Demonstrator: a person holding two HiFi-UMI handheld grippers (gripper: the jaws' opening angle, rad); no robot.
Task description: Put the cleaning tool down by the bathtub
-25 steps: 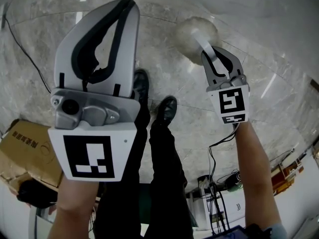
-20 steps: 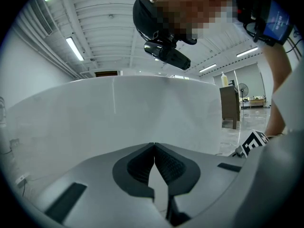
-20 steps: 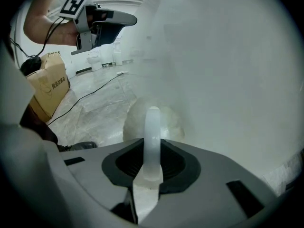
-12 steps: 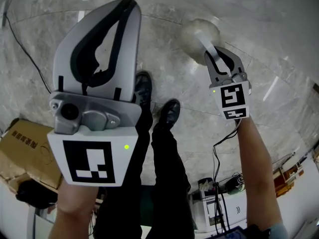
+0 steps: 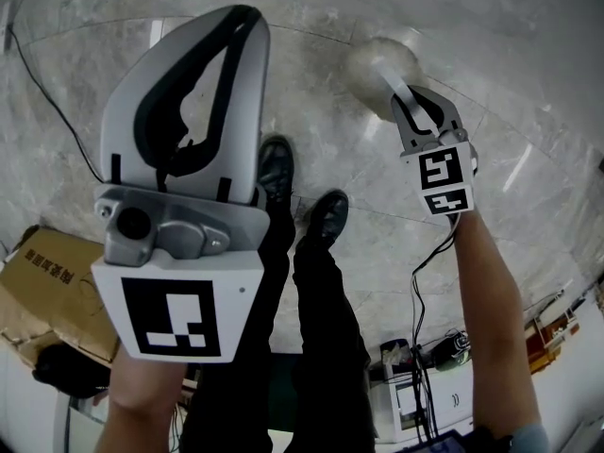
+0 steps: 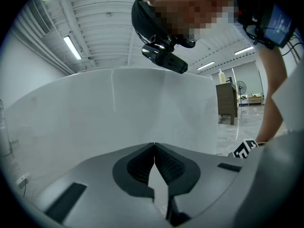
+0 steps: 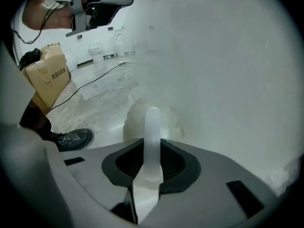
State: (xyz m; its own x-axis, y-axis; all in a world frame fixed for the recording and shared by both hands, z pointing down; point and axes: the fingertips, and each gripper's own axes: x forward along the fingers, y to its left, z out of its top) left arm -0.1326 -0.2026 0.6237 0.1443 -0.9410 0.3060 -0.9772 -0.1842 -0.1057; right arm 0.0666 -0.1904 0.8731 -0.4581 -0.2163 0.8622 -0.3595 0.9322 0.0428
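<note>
The right gripper point(image 7: 152, 145) hides the end of the cleaning tool point(image 7: 153, 120).

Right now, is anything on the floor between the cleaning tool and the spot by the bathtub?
Nothing visible. The right gripper holds the cleaning tool by its handle, with its round head over bare marble floor beside the bathtub wall. The shoe and black cable lie off to the side, clear of that spot.

You've got bright, even light from the ceiling strip lights point(image 6: 72, 47), glare streaks on the marble floor point(image 5: 547, 83), heavy fisheye bending with dark corners, and a hazy, washed-out right gripper view.
</note>
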